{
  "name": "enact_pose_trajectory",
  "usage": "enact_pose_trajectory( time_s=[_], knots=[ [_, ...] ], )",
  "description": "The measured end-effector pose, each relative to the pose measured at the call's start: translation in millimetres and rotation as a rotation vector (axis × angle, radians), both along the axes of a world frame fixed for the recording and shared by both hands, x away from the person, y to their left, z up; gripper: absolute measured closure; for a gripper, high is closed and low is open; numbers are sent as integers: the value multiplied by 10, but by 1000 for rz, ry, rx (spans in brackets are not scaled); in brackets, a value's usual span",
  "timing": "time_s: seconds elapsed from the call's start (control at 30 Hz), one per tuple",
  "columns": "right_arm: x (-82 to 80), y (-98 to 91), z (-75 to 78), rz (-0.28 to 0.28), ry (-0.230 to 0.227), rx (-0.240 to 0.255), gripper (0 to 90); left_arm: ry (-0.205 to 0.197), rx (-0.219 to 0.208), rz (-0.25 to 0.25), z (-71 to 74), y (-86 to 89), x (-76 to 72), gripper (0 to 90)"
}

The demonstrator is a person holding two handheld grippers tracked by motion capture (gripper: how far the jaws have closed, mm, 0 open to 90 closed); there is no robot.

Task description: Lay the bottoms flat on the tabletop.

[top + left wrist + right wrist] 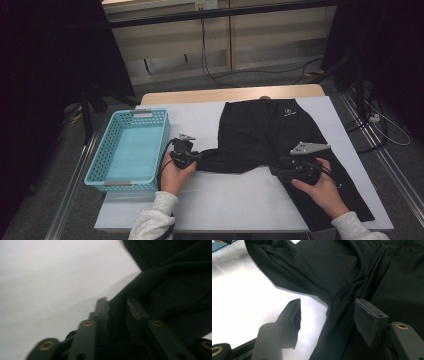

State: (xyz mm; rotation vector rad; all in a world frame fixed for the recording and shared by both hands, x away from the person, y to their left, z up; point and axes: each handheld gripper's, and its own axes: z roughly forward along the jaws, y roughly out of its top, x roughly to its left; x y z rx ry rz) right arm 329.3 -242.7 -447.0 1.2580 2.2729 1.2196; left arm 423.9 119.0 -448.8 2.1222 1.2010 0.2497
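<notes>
- White table (pixel 240 200) carries black trousers (pixel 270 135), spread flat right of centre.
- Blue basket (pixel 131 150) sits left of them.
- Left gripper (pixel 192 159) pinches the folded-over leg's end.
- Right gripper (pixel 282 171) stands parted over the trousers' fabric, not pressing.

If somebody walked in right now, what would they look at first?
Probably the black pants spread over the white table, with one leg pulled sideways toward the left gripper, whose fingers are closed on the cloth. Next, the bright turquoise basket at the table's left edge. The right gripper rests over the other leg with its fingers apart.
</notes>
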Motion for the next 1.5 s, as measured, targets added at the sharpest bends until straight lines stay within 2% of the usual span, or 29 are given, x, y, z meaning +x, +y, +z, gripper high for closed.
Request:
enact_pose_trajectory(
  time_s=[0.07,0.13,0.2,0.43,0.7,0.8,0.87,1.07,1.13,1.17,1.2,1.23,1.27,1.3,1.33,1.37,1.43,1.5],
  knots=[
    [-12,-2,6,1,-2,1,398,18,-9,-8,13,-12,-1,835],
    [-16,-12,3,1,-3,4,398,26,-37,-7,46,-19,-9,862],
    [-15,-20,0,3,0,11,398,24,-64,-12,102,-29,-28,869],
    [-32,1,28,15,-16,10,397,25,-168,-84,281,-129,-136,874],
    [-19,36,40,34,-27,2,395,45,-212,-172,332,-273,-278,874],
    [-1,82,34,47,-24,-5,393,47,-217,-201,329,-321,-352,874],
    [15,119,33,59,-28,-13,392,55,-238,-233,328,-368,-409,874],
    [53,183,28,80,-27,-20,391,44,-243,-312,357,-521,-538,864],
    [62,187,22,81,-24,-25,391,37,-249,-322,357,-561,-552,808],
    [65,188,19,82,-23,-25,391,31,-248,-316,362,-560,-542,748],
    [67,188,17,83,-22,-25,391,15,-240,-302,368,-547,-531,652],
    [66,189,18,82,-23,-27,391,7,-234,-295,377,-526,-516,622],
    [65,189,19,83,-25,-26,390,2,-242,-281,385,-501,-497,592],
    [64,188,21,84,-26,-25,391,-14,-246,-254,393,-475,-474,519],
    [65,187,21,81,-27,-24,390,-38,-233,-225,400,-448,-451,398],
    [66,188,21,78,-26,-23,390,-56,-209,-204,400,-415,-423,342],
    [72,190,19,76,-25,-23,390,-72,-188,-185,382,-370,-382,337],
    [74,204,17,81,-23,-29,396,-89,-163,-147,350,-327,-337,254]
  ],
)
